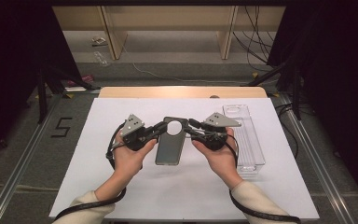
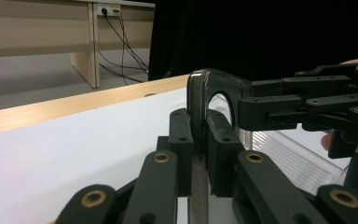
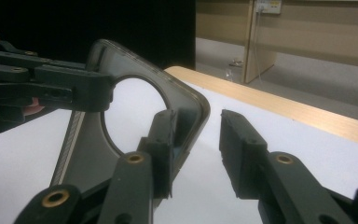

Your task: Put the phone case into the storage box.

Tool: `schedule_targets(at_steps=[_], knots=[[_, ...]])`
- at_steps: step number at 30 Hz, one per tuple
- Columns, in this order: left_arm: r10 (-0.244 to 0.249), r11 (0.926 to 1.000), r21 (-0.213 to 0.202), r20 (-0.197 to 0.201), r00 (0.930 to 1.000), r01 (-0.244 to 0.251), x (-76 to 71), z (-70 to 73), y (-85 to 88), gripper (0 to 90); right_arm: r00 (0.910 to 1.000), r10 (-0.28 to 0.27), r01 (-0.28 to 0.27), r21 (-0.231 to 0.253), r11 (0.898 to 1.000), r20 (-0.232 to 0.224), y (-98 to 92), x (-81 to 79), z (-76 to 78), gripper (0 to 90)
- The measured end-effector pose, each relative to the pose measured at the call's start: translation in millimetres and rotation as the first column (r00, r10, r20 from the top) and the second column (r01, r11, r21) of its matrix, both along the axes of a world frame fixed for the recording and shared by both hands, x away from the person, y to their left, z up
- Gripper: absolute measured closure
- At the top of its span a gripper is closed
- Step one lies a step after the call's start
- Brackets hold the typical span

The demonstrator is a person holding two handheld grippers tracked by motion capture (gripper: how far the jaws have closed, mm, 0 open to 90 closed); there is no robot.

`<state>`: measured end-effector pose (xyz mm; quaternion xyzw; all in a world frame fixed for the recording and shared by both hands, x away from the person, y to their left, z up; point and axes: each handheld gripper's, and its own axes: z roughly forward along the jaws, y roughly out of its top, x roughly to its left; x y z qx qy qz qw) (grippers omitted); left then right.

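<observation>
Gripping glossy dark phone case point(image 1: 170, 142), round cutout

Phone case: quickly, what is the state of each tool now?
Left tool: closed on the phone case.
Right tool: open; the case edge is between its jaws, not clamped.

Glossy, smoky translucent plastic phone case point(image 1: 170, 142), matt black plastic left claw point(image 2: 199, 140) with brass-coloured rivets, clear ribbed glossy plastic tray point(image 1: 247, 140) just right of the case, smooth matt white desk point(image 1: 121, 186) with pale wood far edge.
</observation>
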<state>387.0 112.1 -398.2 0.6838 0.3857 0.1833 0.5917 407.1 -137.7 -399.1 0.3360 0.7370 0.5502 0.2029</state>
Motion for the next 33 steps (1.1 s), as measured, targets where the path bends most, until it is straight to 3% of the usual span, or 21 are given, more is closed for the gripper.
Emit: schedule_targets(at_steps=[8,20,33], knots=[[0.001,1.0000,0.004,0.002,1.0000,-0.001,0.1,-0.6,-0.2,81.7,0.9999,-0.001,0.001,0.010,1.000,-0.011,0.4,-0.8,-0.3,76.7],[-0.010,0.9999,0.010,0.001,1.0000,0.010,-1.0,-2.4,-3.2,81.4,0.9994,-0.034,0.035,0.030,0.999,-0.005,-1.5,-3.0,4.6,83.4],[-0.017,0.9996,0.025,-0.023,0.9996,0.017,0.6,-5.3,-5.4,79.9,0.9968,-0.078,0.078,0.026,0.997,0.017,0.2,-9.6,12.8,85.4]])
